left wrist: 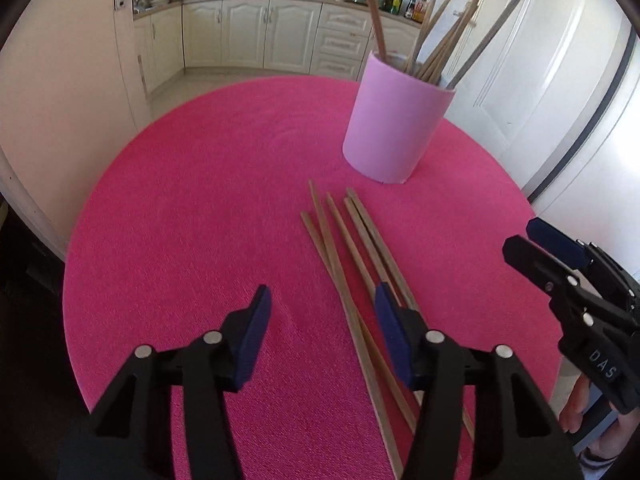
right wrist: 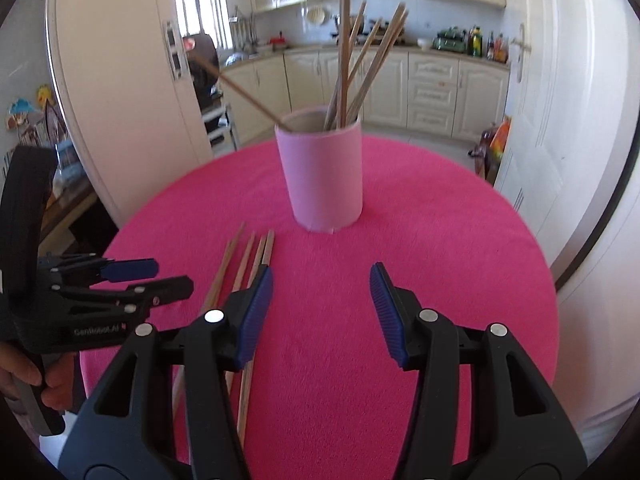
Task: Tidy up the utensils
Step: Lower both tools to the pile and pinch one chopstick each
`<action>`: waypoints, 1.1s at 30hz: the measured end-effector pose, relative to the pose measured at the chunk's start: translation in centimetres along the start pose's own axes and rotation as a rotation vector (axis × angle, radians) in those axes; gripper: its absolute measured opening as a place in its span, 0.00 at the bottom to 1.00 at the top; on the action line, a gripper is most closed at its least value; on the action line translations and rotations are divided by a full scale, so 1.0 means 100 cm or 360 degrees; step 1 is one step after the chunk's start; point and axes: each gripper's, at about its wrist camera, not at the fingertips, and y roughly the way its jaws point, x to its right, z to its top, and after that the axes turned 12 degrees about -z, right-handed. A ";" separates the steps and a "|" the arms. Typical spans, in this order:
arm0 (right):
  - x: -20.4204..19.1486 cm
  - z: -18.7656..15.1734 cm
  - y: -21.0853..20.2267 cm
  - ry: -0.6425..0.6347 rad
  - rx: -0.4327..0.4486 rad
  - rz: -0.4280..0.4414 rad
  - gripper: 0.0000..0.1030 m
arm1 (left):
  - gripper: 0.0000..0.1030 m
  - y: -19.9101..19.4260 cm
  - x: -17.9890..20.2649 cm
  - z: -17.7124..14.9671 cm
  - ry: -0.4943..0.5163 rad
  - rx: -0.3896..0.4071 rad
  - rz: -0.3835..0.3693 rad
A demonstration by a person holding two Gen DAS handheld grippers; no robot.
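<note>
Left hand-held gripper (left wrist: 322, 300), black with blue pads: jaws apart, nothing between the pads, tilted down over the round bench with the bright pink cloth (left wrist: 200, 200). Right pad hanging just over the loose brown wooden chopsticks (left wrist: 344, 248), not seen pressing on any. Right hand-held gripper (right wrist: 322, 280), same black and blue kind: jaws apart too, empty, only pink cloth in the gap. Chopsticks lying flat on the cloth, a small bunch, side by side and partly crossed near the close ends. Long way of the sticks: running from the person out toward the tall light pink round cup (right wrist: 320, 176), so almost the same way the grippers point. From the left hand-held gripper: sticks just under and a bit to its right side. From the right hand-held gripper: sticks off to its left, passing under its left pad. So sticks between the two hands, with the left one looking a little nearer. Cup standing upright past the far tips of the loose sticks, near but not touching them, already holding several more long chopsticks (right wrist: 352, 60) leaning out of the top. Likely next: closing on one loose stick across its thin side, then lifting it to the cup. Loose sticks still to be put away.
</note>
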 end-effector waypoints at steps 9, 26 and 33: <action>-0.015 -0.003 0.021 -0.0090 -0.0229 0.0105 0.39 | 0.22 0.027 -0.002 -0.003 -0.0061 -0.0145 -0.0036; -0.048 0.002 0.056 -0.0263 -0.0532 0.0186 0.22 | 0.08 0.008 -0.018 -0.006 -0.0089 -0.0095 -0.0083; -0.067 0.005 0.065 -0.0368 -0.0616 0.0154 0.18 | 0.08 0.013 -0.014 -0.002 -0.0085 -0.0089 -0.0082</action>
